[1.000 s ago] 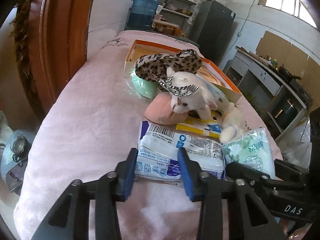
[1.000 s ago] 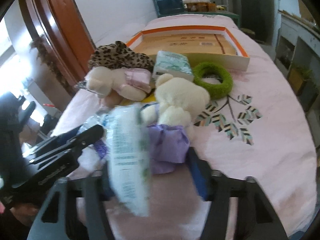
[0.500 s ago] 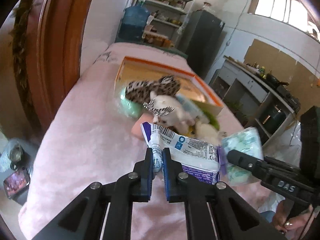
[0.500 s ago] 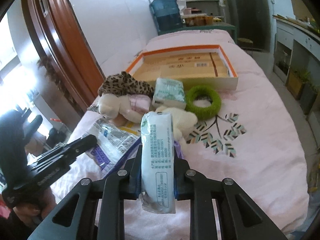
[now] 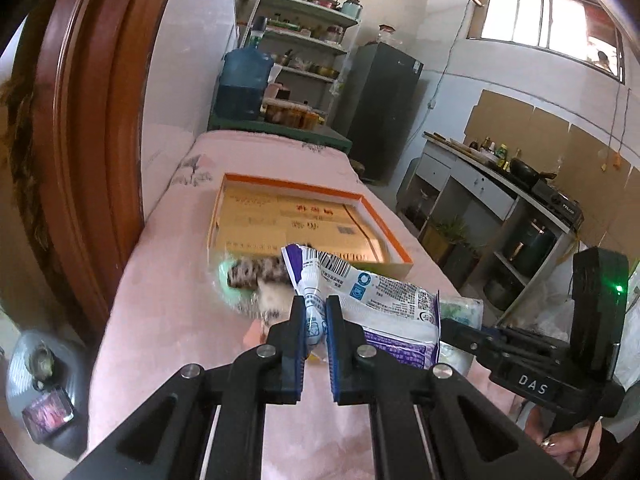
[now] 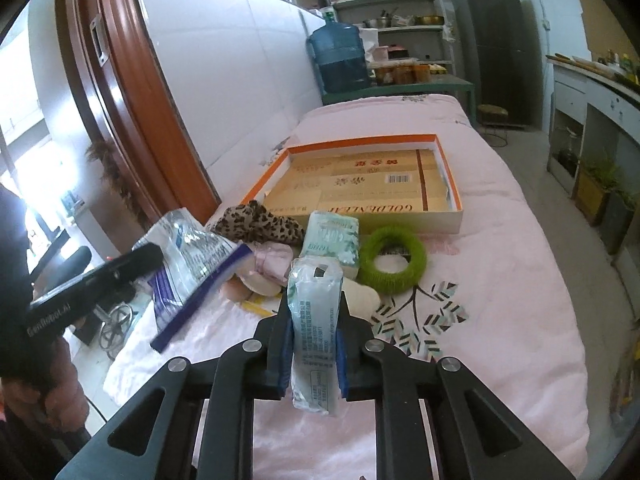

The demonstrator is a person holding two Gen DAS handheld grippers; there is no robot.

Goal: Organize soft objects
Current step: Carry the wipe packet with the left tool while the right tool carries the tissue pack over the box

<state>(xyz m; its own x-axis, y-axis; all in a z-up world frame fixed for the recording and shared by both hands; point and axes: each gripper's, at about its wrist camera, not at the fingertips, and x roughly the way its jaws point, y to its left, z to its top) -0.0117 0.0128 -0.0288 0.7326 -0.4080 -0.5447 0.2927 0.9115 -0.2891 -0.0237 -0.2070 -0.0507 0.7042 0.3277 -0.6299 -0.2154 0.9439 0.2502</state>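
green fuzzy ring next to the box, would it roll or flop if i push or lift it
The green fuzzy ring lies flat on the pink cover, so a push would probably slide it, not roll it. Its round shape with an open middle suggests it holds form, not drooping. The fuzzy surface probably drags on the cover and grips well; it looks light.

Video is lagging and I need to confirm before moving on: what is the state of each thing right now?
Left gripper: shut on purple pack, lifted.
Right gripper: jaws just closed further, shut on white pack, lifted.
Box: open, nothing soft inside.
Green pack: lying on bed, in front of the box.
Green ring: flat on bed.
Leopard cloth: bunched up on bed.
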